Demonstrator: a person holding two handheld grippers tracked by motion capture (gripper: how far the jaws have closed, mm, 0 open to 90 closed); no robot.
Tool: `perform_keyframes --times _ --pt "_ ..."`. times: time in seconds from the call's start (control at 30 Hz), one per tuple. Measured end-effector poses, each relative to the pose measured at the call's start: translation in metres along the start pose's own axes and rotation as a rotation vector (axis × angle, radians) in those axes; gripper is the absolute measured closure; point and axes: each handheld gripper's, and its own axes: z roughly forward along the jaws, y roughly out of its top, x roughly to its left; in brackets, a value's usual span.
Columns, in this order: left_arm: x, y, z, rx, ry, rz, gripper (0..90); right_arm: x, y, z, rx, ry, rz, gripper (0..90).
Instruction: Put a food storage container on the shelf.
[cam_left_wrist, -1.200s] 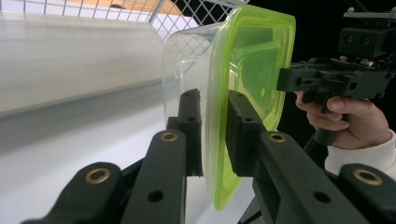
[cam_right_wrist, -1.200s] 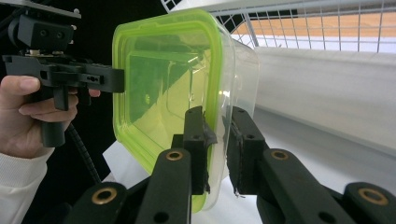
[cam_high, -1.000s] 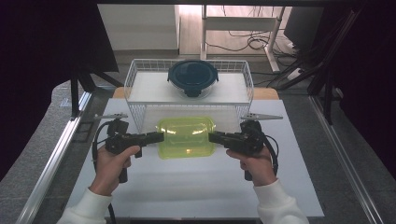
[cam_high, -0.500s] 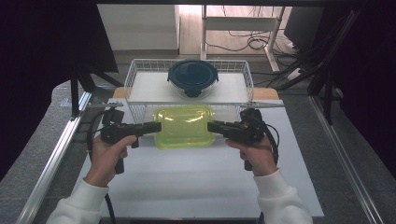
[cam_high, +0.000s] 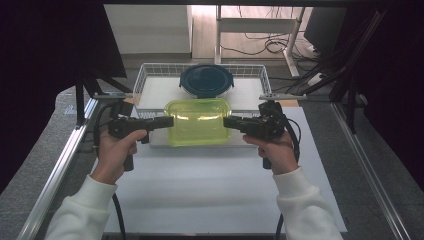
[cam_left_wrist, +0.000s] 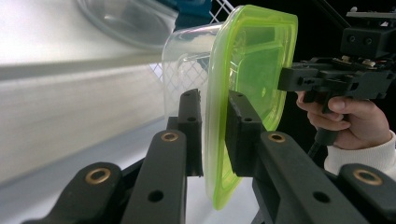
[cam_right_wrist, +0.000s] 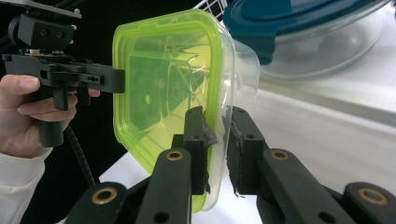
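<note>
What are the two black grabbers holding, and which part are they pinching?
Both hold the clear box with the yellow-green lid. The left gripper pinches the lid's rim at one end, the right gripper pinches the rim at the opposite end.

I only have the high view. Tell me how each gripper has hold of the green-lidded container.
Observer: The left gripper pinches the green lid rim edge-on between its fingers.
Operator: Report the right side.
Observer: The right gripper clamps the opposite rim of the container, lid and clear wall together between its fingers.
Operator: Check what sits behind it.
Observer: A glass bowl with a blue lid sits close behind, apart from the container.
</note>
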Motion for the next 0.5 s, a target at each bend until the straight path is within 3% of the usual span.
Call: perform_keyframes --times 0.27,0.5 --pt "-0.004 0.023 0.000 -0.007 0.012 0.037 77.7 -0.005 0.020 -0.001 -0.017 0.001 0.000 78.1" --pt "0.001 0.037 0.003 -0.011 0.008 0.028 77.7 -0.010 0.037 0.003 -0.009 -0.004 -0.001 78.2"
